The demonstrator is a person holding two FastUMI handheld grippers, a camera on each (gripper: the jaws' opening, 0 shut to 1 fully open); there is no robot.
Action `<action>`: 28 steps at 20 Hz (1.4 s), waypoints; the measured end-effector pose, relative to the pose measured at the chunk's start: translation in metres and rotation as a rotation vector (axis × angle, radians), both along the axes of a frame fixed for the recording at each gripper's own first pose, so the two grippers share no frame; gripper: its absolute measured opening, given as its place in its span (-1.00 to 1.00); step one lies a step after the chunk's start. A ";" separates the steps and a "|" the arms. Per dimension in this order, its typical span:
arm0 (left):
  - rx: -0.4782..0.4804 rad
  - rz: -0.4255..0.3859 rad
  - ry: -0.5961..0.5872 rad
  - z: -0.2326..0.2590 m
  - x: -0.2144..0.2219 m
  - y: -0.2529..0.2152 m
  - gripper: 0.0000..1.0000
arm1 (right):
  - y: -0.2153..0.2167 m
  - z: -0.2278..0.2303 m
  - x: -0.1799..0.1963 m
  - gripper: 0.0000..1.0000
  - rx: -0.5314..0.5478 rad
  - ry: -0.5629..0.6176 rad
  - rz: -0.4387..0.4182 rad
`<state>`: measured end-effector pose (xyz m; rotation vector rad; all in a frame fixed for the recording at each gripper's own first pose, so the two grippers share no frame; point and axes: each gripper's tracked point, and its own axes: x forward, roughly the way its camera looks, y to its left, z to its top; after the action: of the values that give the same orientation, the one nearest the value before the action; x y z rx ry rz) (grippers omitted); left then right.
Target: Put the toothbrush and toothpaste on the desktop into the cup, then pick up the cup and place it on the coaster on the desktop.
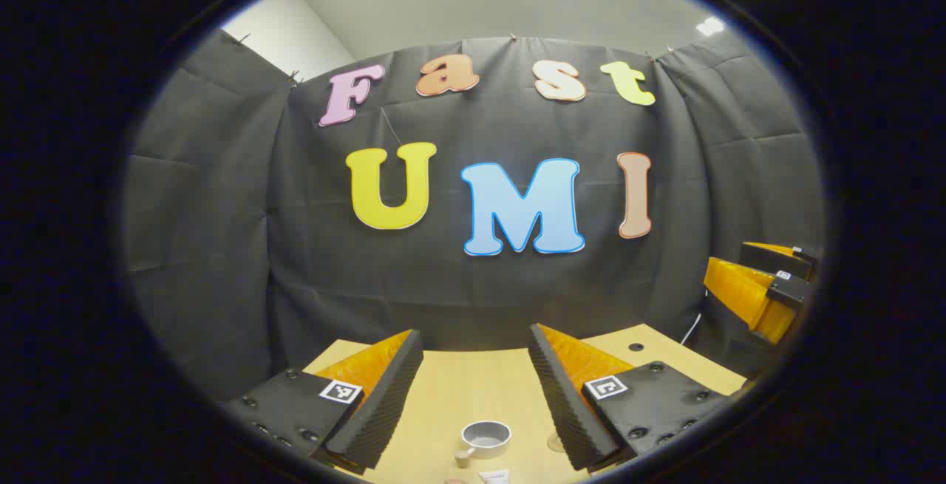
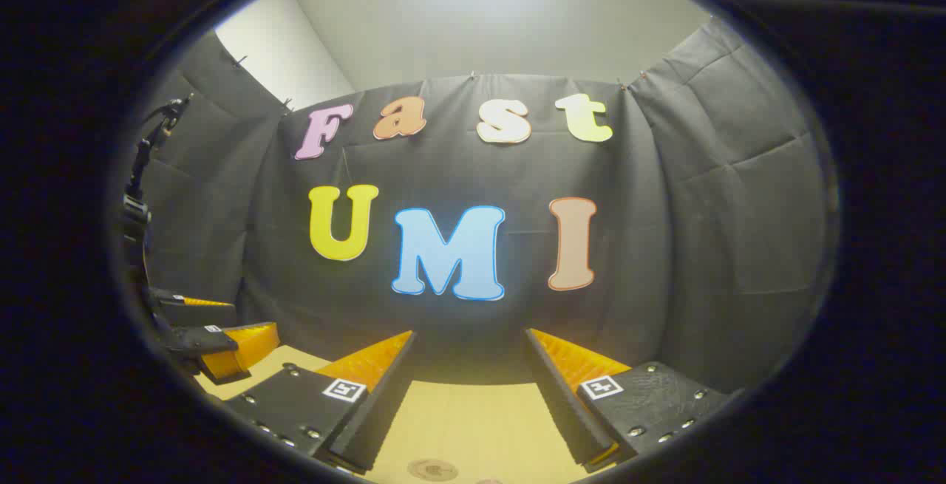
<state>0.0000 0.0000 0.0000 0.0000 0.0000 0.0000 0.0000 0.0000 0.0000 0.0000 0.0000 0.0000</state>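
Observation:
In the left gripper view a grey cup [image 1: 486,436] with a small handle stands upright on the wooden desktop [image 1: 473,388], low between my fingers. Just in front of it, at the bottom edge, peeks the white end of the toothpaste [image 1: 494,476]. My left gripper [image 1: 474,336] hangs open above the desk, holding nothing. The right gripper [image 1: 765,284] shows farther off at the right. In the right gripper view my right gripper [image 2: 469,336] is open and holds nothing, above the desktop [image 2: 473,417]. A round wooden coaster [image 2: 432,469] lies at the bottom edge. The left gripper [image 2: 214,329] shows at the left.
The black cloth wall closes off the back and both sides just past the desk's far edge. A small round hole [image 1: 635,346] sits in the desktop at the back right. A thin black stand with a cable [image 2: 140,174] rises at the far left.

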 end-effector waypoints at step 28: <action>-0.029 -0.079 0.332 -0.127 -0.004 -0.026 0.89 | 0.017 -0.126 -0.006 0.80 -0.070 0.392 0.059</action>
<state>-0.0043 -0.0261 -0.1266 -0.0292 0.3322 -0.0791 -0.0060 0.0167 -0.1256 -0.0699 0.3917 0.0593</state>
